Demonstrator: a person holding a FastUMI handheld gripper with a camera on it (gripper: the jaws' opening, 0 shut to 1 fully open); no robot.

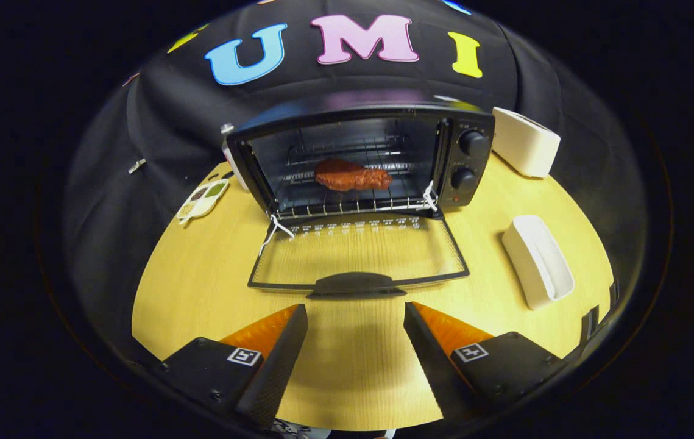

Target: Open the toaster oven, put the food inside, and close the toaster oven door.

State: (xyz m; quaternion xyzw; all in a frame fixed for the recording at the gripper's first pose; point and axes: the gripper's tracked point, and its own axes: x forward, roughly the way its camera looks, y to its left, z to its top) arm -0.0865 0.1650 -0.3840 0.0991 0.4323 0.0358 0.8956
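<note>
Meat (353,175) is sitting inside; hand-held gripper (356,317), gaping empty, is facing the door handle (356,284) at twelve o'clock, risking slipping off.

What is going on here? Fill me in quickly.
A person is working a handheld gripper at a toaster oven on a wooden table. The oven door lies folded down flat, and the piece of food already sits on the rack inside. The fingers are spread apart and hold nothing, just short of the door handle. Only closing the door remains. A white tray lies on the table beside the door.
</note>
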